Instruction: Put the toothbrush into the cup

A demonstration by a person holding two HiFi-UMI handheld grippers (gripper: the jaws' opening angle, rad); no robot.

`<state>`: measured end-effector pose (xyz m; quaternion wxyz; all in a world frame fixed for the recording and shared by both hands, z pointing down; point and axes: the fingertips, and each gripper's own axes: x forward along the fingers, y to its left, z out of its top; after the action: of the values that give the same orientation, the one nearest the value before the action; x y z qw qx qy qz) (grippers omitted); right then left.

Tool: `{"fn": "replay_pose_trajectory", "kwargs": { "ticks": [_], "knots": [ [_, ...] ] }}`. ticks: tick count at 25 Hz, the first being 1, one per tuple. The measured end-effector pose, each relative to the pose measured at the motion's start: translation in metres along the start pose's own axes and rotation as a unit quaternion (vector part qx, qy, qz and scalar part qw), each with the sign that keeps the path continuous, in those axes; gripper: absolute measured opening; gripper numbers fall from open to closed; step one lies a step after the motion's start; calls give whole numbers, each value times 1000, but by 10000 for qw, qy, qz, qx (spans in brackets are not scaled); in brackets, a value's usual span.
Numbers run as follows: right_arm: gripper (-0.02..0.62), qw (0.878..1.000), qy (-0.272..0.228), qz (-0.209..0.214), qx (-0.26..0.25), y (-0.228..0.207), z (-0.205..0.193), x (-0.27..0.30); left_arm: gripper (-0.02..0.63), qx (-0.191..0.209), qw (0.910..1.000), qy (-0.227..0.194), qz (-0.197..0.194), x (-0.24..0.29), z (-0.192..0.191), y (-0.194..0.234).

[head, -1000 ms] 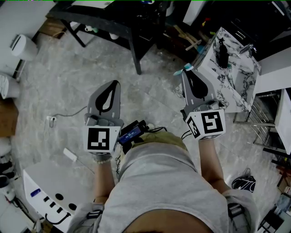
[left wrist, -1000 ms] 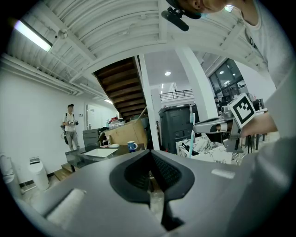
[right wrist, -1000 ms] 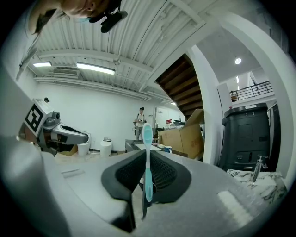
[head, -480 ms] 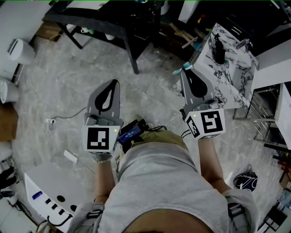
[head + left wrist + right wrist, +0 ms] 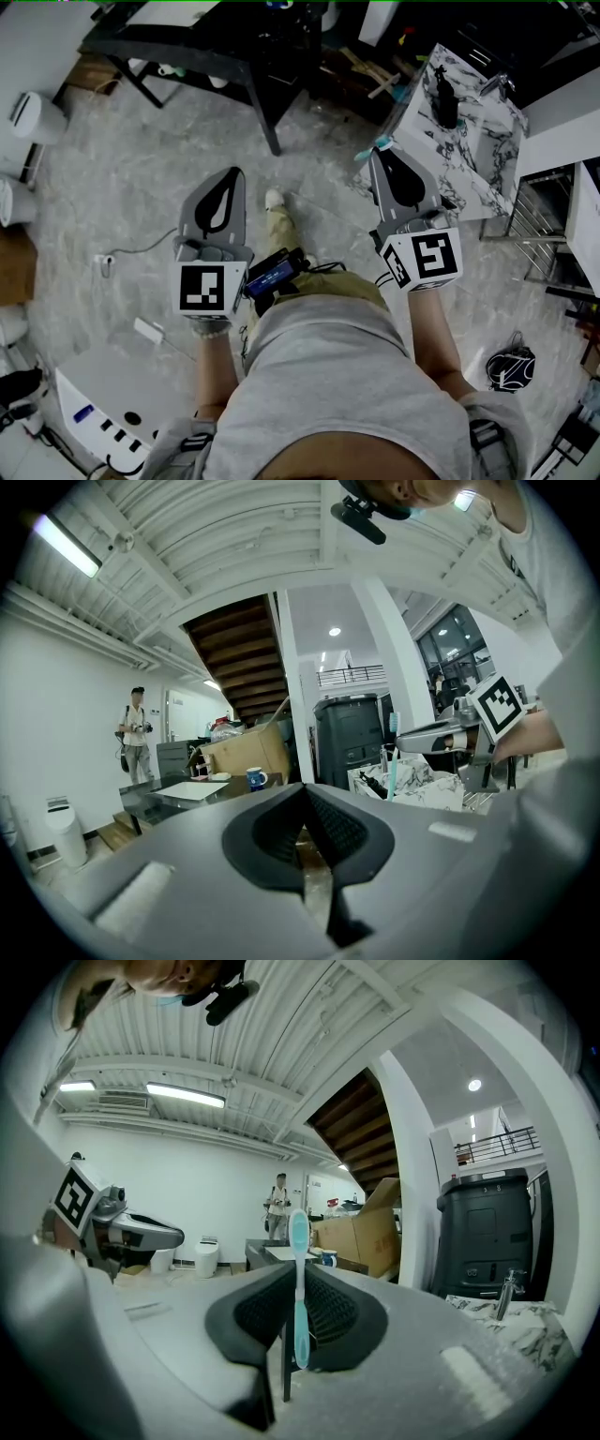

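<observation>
the right gripper has its jaws pinched on the toothbrush, held partway along the handle and upright at the centre of the right gripper view, head above the tips; the left gripper has its jaws shut together on nothing; i judge the brush light, stiff and smooth, so liable to swivel between the pads; a hold near mid-handle suits it; in the head view it sits just beside the marble counter at upper right; no cup can be made out.

Workshop-like test hall; ribbed ceiling, strip lights; cardboard box, black worktable, marble counter on stone floor.
</observation>
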<state>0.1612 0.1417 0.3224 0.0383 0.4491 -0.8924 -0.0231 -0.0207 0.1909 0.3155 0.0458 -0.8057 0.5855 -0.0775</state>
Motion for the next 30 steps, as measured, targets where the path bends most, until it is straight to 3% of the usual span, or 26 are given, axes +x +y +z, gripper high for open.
{"fn": "replay_pose_trajectory", "kwargs": {
  "ticks": [11,30],
  "knots": [
    [30,10000,32,-66,41,-6,-6,26,14,43,9996,-93,-249,34,1,8],
    [31,9996,16,-279,57,-48,12,134,14,55,9986,-75,-525,138,8,77]
  ]
}}
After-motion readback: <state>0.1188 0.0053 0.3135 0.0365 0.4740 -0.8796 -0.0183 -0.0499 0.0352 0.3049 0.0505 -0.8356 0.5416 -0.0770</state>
